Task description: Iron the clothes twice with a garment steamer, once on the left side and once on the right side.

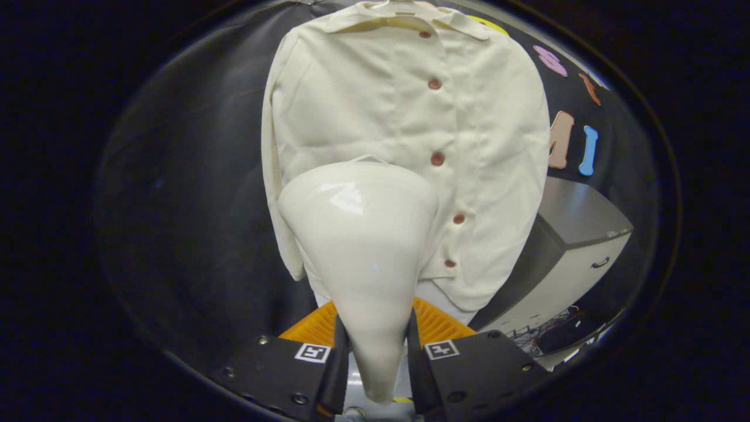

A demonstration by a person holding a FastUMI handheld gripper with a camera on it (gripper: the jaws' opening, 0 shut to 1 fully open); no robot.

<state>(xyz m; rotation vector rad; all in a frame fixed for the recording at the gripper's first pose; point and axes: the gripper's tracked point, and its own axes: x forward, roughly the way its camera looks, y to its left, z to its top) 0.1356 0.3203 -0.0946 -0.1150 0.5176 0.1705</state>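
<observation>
Black cloth forms the booth's wall (193, 193) behind everything, and against it hangs a cream-white button-front shirt (375, 117) with a flat collar at the top. Its front faces the gripper, and a row of small reddish-brown round buttons (437, 159) runs down the placket, slightly off the middle of the cloth. One sleeve (272, 176) hangs straight down along the shirt's side next to the bare stretch of wall. The fabric shows soft creases across the chest. What the shirt hangs from at the collar cannot be made out clearly.

Beyond the shirt's other side, low against the wall, stands a grey box-shaped cabinet (577, 252) with a darker top and a small dark handle (600, 263) on its pale front face; a tangle of thin wires (545, 328) lies at its foot.

The gripper (376, 351) pinches a glossy white cone-shaped garment steamer (360, 246): both fingers press against the narrow neck of the steamer, one on each side, with ribbed orange pads (436, 322) showing just behind the neck. From there the steamer widens ahead of the fingers into a broad rounded head, which stands in front of the shirt's lower front, on the sleeve side of the button row. Whether the head actually touches the fabric cannot be told.
</observation>
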